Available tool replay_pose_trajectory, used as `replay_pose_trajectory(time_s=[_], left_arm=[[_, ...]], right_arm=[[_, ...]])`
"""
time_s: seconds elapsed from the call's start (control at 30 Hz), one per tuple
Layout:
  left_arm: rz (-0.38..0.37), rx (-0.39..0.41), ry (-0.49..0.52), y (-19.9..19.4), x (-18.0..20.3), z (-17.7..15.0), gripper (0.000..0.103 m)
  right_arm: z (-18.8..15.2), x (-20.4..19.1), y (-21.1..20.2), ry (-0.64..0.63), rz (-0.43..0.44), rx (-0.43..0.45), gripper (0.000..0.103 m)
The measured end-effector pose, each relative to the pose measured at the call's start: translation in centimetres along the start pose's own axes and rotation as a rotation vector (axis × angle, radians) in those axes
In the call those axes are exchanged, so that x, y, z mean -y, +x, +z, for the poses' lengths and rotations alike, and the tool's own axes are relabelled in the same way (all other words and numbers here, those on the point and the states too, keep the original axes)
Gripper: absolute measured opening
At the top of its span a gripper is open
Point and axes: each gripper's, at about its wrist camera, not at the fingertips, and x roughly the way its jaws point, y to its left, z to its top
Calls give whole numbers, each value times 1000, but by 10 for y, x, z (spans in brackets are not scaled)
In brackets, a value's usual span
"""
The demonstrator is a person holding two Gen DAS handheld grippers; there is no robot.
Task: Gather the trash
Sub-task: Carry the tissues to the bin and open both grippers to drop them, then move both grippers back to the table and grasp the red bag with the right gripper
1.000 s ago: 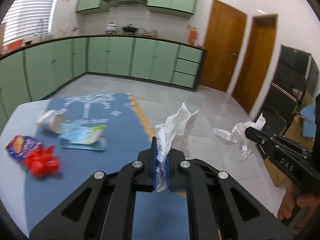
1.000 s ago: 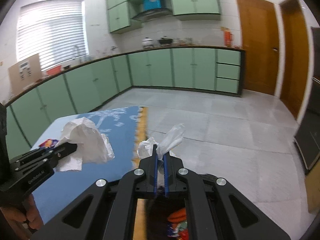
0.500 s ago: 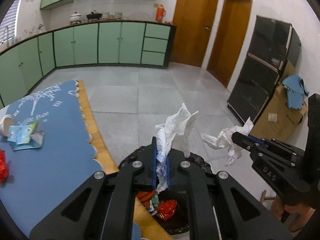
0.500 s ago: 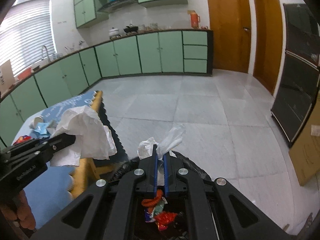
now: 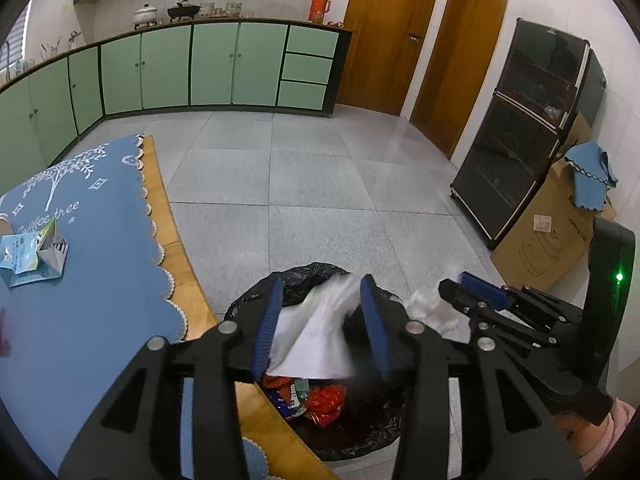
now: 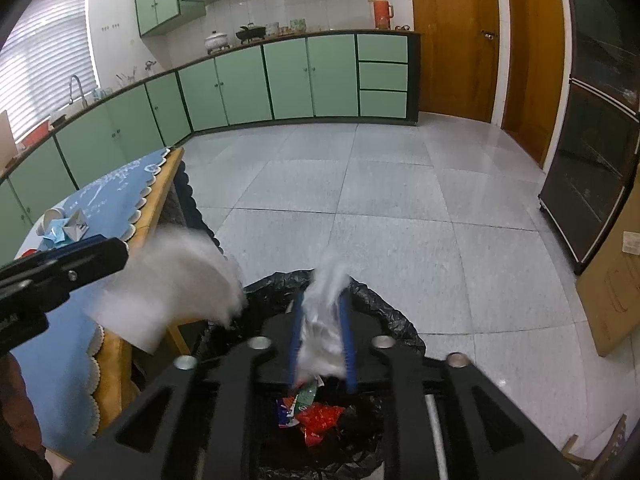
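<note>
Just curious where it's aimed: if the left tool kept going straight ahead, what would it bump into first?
Probably the white tissue falling between its open fingers, then the rubbish in the black bin below; depth is uncertain.

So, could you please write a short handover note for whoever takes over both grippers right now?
Left gripper: open, its white crumpled tissue blurred, dropping between the fingers.
Right gripper: open, its smaller white tissue also falling.
Both are above the black-lined trash bin, which already holds red wrappers.
Left: the light-blue carton and a white paper cup on the blue-clothed table.
</note>
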Motion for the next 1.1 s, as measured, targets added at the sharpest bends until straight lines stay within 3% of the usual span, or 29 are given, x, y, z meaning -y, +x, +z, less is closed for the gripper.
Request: replay_pose_trajectory(time_s=[0.27, 0.5, 0.77, 0.93, 1.1], left_arm=[[29, 37, -32, -15, -13, 4, 51], [129, 128, -79, -58, -44, 6, 61], [380, 212, -168, -126, -119, -12, 64], [544, 209, -252, -161, -176, -38, 65], [661, 197, -325, -188, -221, -59, 65]], right_arm=[[5, -7, -8, -12, 1, 25, 52], [25, -38, -29, -53, 38, 110, 76], [50, -111, -44, -139, 171, 202, 90], [56, -161, -37, -180, 272, 211, 90], [50, -223, -23, -247, 380, 188, 90]])
